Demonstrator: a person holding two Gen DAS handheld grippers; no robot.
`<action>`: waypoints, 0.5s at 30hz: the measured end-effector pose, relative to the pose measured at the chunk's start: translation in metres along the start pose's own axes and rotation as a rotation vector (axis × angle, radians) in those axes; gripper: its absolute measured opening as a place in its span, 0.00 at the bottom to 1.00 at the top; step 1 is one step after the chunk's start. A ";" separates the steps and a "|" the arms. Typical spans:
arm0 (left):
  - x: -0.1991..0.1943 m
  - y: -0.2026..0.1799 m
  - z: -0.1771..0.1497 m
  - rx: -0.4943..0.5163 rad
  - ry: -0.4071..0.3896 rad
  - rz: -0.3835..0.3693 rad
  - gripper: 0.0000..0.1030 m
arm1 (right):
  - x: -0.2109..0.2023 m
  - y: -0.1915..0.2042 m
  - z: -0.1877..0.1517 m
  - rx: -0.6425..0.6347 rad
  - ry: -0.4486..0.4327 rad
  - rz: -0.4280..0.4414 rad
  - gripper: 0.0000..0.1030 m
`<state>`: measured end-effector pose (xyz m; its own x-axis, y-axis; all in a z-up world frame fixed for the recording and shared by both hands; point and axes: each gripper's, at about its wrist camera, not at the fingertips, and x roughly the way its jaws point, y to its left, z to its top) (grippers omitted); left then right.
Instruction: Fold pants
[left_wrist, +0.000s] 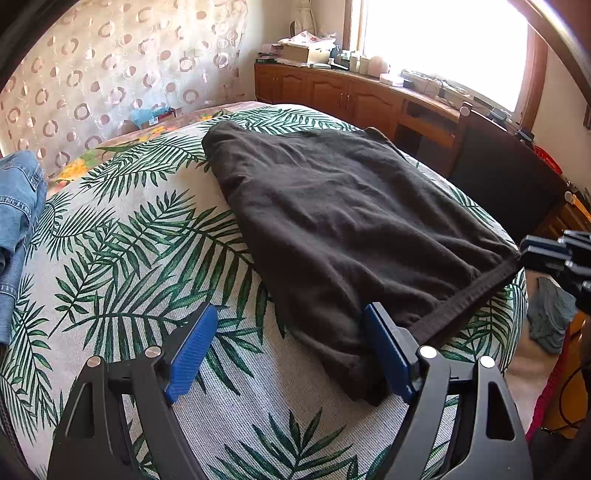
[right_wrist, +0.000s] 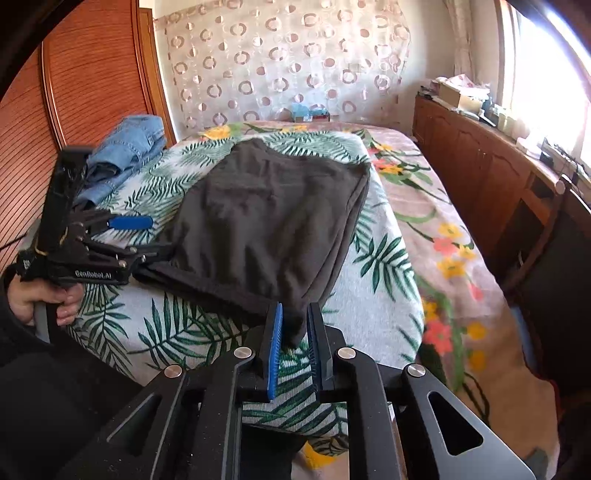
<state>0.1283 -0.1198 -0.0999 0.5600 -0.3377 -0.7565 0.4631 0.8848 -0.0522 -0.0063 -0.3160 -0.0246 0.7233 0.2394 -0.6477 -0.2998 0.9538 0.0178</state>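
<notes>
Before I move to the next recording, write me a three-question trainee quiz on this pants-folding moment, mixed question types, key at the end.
1. True or false: the right gripper is closed on a corner of the black pants.
2. Multiple choice: the left gripper is (A) clamped on the jeans, (B) open, with the pants' near corner at one finger, (C) out of view.
3. Fill in: the folded blue jeans lie on the bed's ____ side, seen from the right wrist view.

Key
1. True; dark fabric sits pinched between its blue pads.
2. B; its fingers stand wide apart on the leaf-print cover.
3. Left, beside the wooden wardrobe.
</notes>
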 end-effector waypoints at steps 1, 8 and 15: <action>0.000 0.000 0.000 0.000 0.000 0.000 0.80 | -0.002 -0.002 0.002 0.003 -0.012 -0.001 0.13; -0.003 0.004 -0.001 -0.020 -0.017 -0.011 0.80 | 0.018 -0.028 0.028 0.054 -0.063 -0.005 0.21; -0.007 0.014 -0.001 -0.069 -0.051 -0.015 0.80 | 0.072 -0.057 0.066 0.072 -0.072 -0.022 0.21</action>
<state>0.1302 -0.1052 -0.0957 0.5884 -0.3655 -0.7213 0.4241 0.8990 -0.1095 0.1039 -0.3416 -0.0223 0.7727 0.2279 -0.5925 -0.2393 0.9690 0.0607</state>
